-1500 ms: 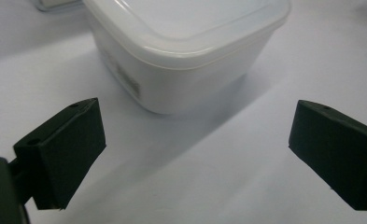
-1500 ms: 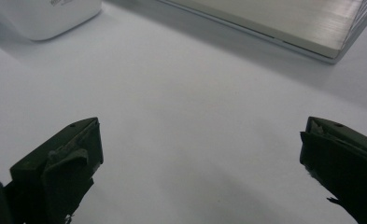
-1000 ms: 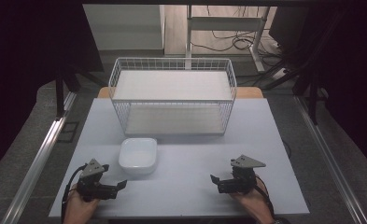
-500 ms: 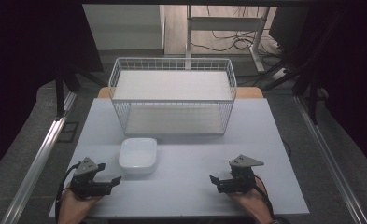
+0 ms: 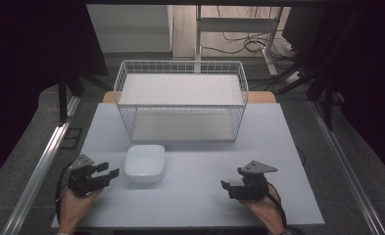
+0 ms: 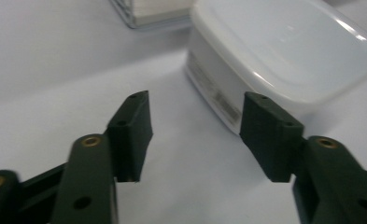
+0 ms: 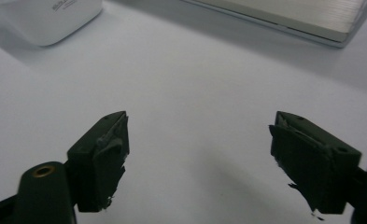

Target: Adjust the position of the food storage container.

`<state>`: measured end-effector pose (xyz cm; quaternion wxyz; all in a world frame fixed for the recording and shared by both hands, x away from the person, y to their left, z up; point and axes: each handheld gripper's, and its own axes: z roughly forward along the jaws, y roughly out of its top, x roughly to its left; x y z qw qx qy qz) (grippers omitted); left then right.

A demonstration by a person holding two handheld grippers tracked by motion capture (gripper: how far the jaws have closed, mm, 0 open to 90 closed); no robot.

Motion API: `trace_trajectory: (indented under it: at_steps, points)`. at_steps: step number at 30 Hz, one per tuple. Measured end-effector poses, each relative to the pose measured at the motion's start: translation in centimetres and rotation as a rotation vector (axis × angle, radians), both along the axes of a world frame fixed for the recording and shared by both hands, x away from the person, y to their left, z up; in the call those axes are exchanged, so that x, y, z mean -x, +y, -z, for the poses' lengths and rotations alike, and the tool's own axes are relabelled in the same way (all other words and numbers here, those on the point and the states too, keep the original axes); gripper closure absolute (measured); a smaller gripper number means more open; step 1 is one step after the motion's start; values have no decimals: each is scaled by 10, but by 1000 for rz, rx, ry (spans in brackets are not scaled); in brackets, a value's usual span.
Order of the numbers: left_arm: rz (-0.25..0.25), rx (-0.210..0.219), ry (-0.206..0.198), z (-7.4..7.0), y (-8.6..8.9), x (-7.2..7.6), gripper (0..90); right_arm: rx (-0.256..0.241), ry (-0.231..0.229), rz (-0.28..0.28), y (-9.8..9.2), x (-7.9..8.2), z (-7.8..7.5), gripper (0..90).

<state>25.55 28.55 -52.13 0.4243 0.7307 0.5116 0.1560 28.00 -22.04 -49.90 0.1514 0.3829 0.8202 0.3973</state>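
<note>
My white surface (image 5: 190, 196) sat in a dim room; both grippers' fingers (image 6: 132, 128) were apart, empty, left gripper (image 5: 107, 172) near the container (image 5: 145, 162).

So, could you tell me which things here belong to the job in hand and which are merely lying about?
In the job:
- white container
- left gripper, open beside it

Lying about:
- wire basket
- right gripper, open over bare table

Black two-jaw left gripper (image 5: 107, 172), brass screws, perhaps matte pads.
</note>
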Motion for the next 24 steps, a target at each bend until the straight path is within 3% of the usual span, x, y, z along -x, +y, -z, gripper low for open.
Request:
trace_trajectory:
  at_steps: [9, 12, 24]
  points:
    - [-8, -26, -4, 1, -10, -34, 804, 11, 1, -31, 6, -5, -4, 381]
    - [2, -27, 19, 4, -14, -43, 869, 19, -5, -37, 6, -6, -5, 457]
    - [65, -9, 57, 6, -33, -51, 900, 19, -1, -87, 10, -11, -8, 737]
